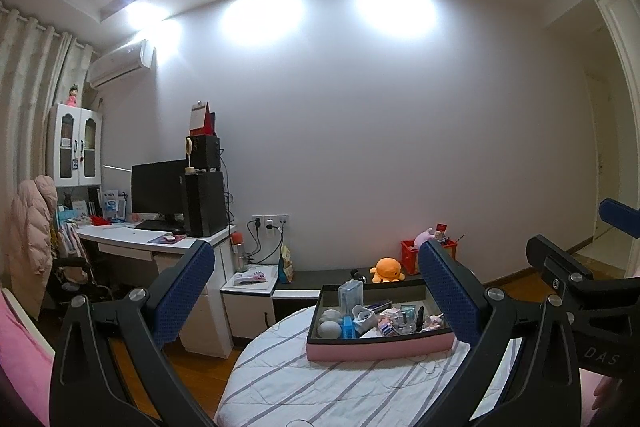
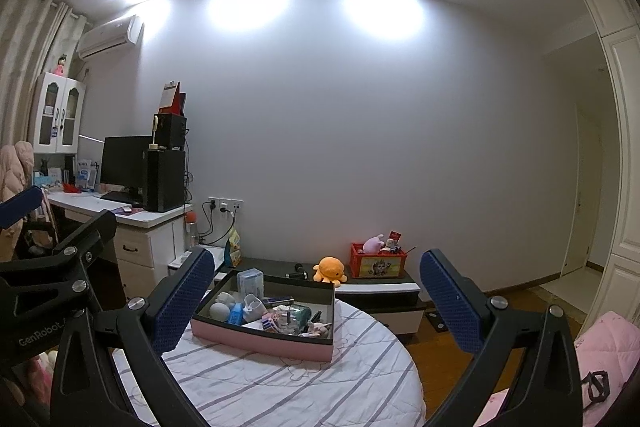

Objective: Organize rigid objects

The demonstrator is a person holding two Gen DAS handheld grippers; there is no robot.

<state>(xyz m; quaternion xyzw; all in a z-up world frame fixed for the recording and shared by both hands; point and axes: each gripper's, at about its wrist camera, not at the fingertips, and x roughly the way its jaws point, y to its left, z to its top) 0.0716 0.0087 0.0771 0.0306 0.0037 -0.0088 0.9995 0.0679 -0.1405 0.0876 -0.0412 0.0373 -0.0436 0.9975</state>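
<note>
Both hand-held grippers raised above a round tabletop (image 1: 320,383) with white striped cloth, neither touching anything. Left hand-held gripper (image 1: 318,291) released, blue pads spread wide, nothing between them. Right hand-held gripper (image 2: 316,301) also released, jaws wide apart, empty. Pink-sided box (image 1: 380,345) with dark inner walls sits on the tabletop, ahead of both grippers, crammed with small rigid items: clear plastic case (image 1: 351,295) standing upright at back left, pale round ball (image 1: 329,328) at front left, blue rectangular piece (image 1: 348,327) just beside the ball, white cup-like holder (image 1: 364,318) next to that; other bits at the right end too small to tell. Behind the tabletop, low dark bench (image 2: 372,283) against the wall carries orange octopus plush (image 2: 330,269) and red crate (image 2: 378,261). Desk with black monitor (image 1: 158,189) at left.
</note>
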